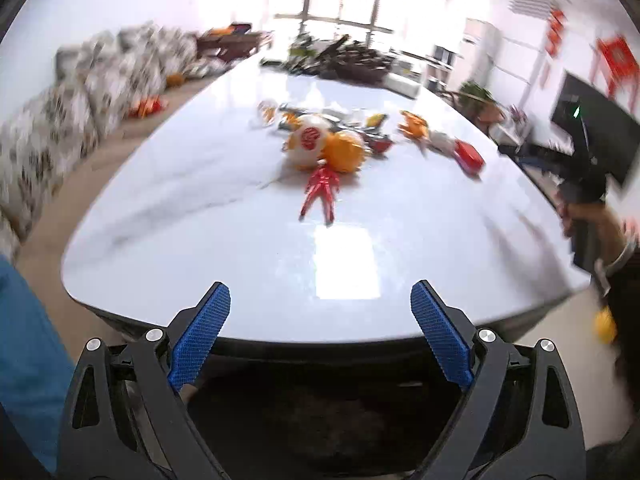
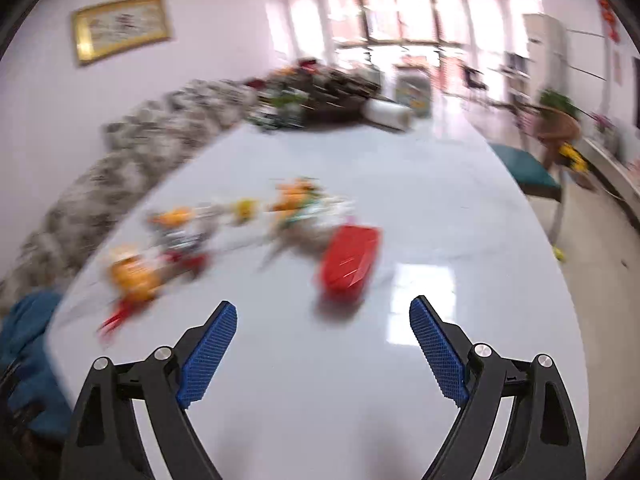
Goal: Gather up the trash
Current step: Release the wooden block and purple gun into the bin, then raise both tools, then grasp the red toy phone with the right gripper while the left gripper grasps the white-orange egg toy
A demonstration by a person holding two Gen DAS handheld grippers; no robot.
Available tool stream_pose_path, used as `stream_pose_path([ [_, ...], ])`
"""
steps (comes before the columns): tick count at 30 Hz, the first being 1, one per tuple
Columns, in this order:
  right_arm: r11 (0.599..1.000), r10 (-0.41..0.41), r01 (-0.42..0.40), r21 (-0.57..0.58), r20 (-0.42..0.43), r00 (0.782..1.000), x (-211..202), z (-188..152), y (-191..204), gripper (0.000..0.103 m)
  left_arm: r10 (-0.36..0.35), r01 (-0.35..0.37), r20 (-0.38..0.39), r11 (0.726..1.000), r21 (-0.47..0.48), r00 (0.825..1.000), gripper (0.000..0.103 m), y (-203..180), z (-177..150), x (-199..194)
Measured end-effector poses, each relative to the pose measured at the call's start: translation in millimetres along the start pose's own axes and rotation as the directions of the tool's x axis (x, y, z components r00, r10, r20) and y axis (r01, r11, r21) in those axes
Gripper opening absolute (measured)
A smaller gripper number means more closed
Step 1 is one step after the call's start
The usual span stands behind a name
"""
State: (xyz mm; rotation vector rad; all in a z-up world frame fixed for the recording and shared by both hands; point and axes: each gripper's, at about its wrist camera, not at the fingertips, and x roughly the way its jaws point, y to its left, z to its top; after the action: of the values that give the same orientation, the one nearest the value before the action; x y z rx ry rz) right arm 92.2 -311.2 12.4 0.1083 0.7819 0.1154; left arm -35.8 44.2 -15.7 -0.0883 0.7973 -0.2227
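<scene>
- The left gripper [image 1: 320,312] hangs over the near rounded edge of the glossy white marble-look desk [image 1: 200,184], its blue ribbed fingers [image 1: 202,334] spread wide with nothing between them.
- The right gripper [image 2: 323,334] is above the same desk [image 2: 440,200], its blue fingers [image 2: 208,354] likewise released and bare.
- The trash lies in a loose cluster near the middle of the desk, well apart from both grippers.
- In the left wrist view, a white round ball with a red emblem [image 1: 308,142] touches an orange round ball [image 1: 345,151]; just in front of them lies a small red plastic figure [image 1: 320,190].
- To the right of the balls sit crumpled orange and silver wrappers [image 1: 414,125] and a flat red packet [image 1: 469,156].
- In the right wrist view the flat red packet [image 2: 349,258] is the nearest piece, ahead of the fingers; the rest is blurred.
- A hand [image 1: 588,220] holding the other black gripper shows at the right edge of the left wrist view.
- A patterned grey-and-white sofa [image 1: 80,92] runs along the desk's left side.
- Dark clutter [image 2: 320,96] fills the far end of the desk.
</scene>
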Motion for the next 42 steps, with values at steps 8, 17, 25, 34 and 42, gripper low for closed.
stream_pose_path([
  [8,0.994,-0.106,0.104,-0.017,-0.164,0.981,83,15,12,0.071,0.043,-0.043,-0.037,0.999,0.002,0.998,0.089,2,6,25],
  [17,1.0,0.026,-0.027,-0.003,-0.127,0.992,27,-33,11,0.043,0.066,-0.065,0.009,0.996,-0.066,0.998,0.089,15,55,63],
  [25,0.992,0.118,-0.122,-0.025,-0.124,0.985,-40,-105,21,0.042,0.032,-0.036,-0.019,0.975,-0.22,0.999,0.089,23,110,114],
  [34,0.988,0.145,-0.149,-0.03,-0.095,0.985,-53,-115,19,0.042,-0.003,0.011,0.018,0.887,-0.461,1.0,0.089,-18,108,125],
  [42,0.978,0.206,-0.207,-0.005,-0.1,0.974,-50,-116,16,0.042,0.161,-0.12,0.008,0.761,-0.637,0.987,0.089,4,124,160],
])
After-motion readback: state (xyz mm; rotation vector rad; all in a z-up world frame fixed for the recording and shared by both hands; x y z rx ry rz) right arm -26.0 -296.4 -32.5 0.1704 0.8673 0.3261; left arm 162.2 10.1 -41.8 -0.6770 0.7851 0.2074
